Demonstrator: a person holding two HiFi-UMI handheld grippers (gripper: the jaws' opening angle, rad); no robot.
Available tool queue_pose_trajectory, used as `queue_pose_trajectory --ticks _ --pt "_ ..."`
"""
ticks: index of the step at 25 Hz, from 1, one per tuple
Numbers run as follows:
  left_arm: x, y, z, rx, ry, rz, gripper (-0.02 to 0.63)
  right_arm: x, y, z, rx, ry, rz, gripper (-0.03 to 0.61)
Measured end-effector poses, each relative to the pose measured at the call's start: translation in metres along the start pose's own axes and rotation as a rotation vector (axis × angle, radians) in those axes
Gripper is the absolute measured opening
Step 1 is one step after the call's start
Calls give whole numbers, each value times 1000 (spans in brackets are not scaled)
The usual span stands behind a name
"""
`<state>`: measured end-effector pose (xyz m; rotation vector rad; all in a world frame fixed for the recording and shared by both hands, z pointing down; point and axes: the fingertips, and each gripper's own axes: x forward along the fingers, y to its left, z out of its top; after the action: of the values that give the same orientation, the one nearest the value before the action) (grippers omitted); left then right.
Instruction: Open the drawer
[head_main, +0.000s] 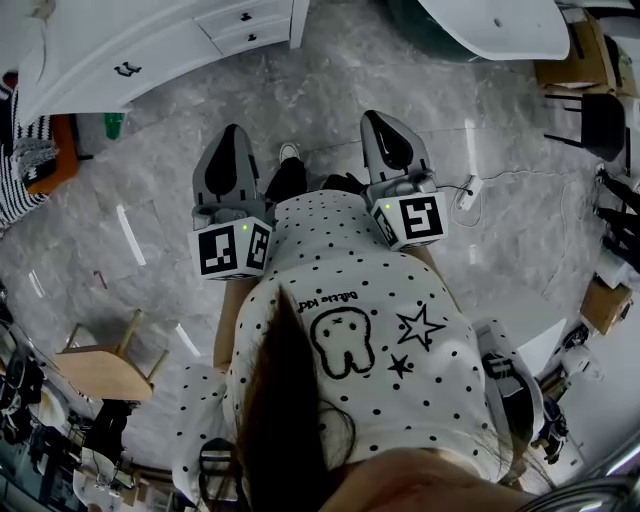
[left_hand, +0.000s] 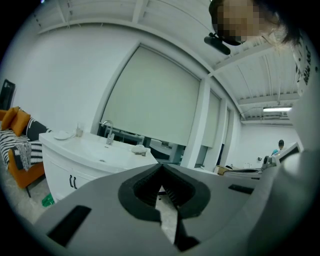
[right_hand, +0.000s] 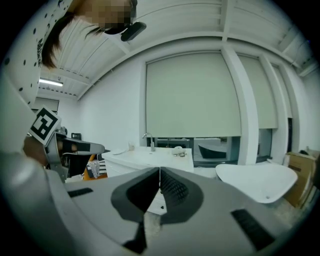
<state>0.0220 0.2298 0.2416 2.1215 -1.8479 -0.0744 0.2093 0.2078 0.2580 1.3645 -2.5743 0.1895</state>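
The white vanity cabinet (head_main: 110, 50) stands at the far upper left of the head view. Its small drawers (head_main: 243, 17) with dark handles sit flush in the front. My left gripper (head_main: 232, 133) and right gripper (head_main: 378, 118) are held side by side over the marble floor, well short of the cabinet. Both are shut with nothing between the pads. In the left gripper view the jaws (left_hand: 161, 168) meet, and the cabinet (left_hand: 75, 167) with its sink lies off to the left. The right gripper (right_hand: 159, 170) points at the same cabinet (right_hand: 150, 161) straight ahead.
A white bathtub (head_main: 500, 25) sits at the upper right, with a black chair (head_main: 602, 120) and cardboard boxes (head_main: 570, 68) beside it. A cable and plug strip (head_main: 467, 192) lie on the floor. A wooden stool (head_main: 100, 365) is at the lower left, an orange sofa (head_main: 45, 150) at left.
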Motion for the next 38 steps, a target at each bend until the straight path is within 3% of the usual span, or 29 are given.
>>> queue_pose_trajectory --ticks 7,26,38 --pt "32 43 0 -8 19 -11 5 57 13 -1 11 14 0 14" --pt "60 55 20 -26 -21 89 5 106 -4 22 -26 19 111 14" --pt "142 22 19 -56 -39 111 5 146 -89 24 -17 22 125 14"
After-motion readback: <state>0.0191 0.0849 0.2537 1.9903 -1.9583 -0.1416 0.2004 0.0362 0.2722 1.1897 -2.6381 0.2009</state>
